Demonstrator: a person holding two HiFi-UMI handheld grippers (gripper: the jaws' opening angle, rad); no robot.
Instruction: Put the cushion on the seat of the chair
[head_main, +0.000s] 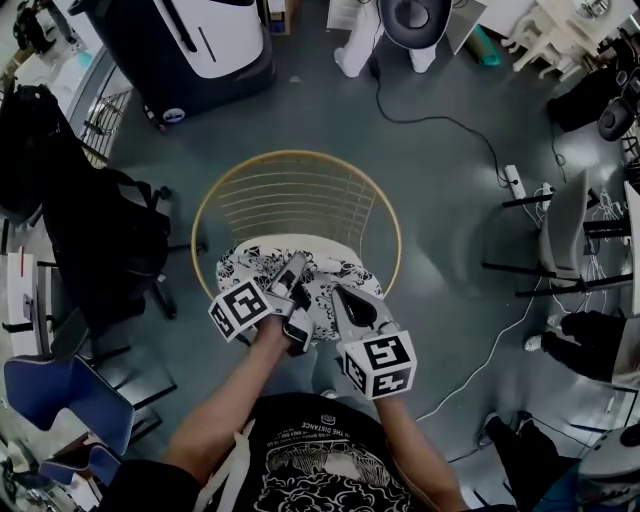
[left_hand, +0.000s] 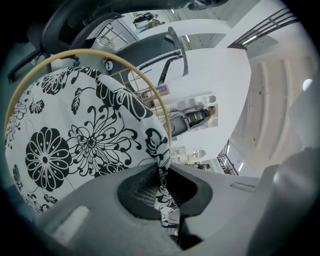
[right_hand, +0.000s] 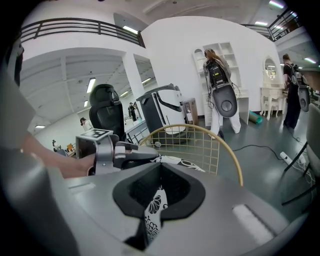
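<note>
**Cushion held over the chair**

On the far left stands a black office chair. A blue seat sits in the lower left corner. Up at the top left is a big black and white machine.

The person's left arm reaches forward with the left gripper. Its jaws are pinched tight on the near edge of the cushion (in the left gripper view the flowery cloth is squeezed right between the black pads).

The cushion is white with big black flowers. It is over the front of the chair's seat, and the chair's round yellow rim shows behind it. I cannot tell if the cushion lies flat on the seat or is just above it. The chair is made of thin wires and has a round back.

Just beside the left gripper, on its right, is the right gripper. Its jaws are closed on the cushion's near edge too, with a strip of the flowery cloth caught between them. Each gripper has a cube with black and white squares on it. In the right gripper view, the left gripper shows at the left, in front of the wire back.

Farther right, a black cable snakes over the grey floor
</note>
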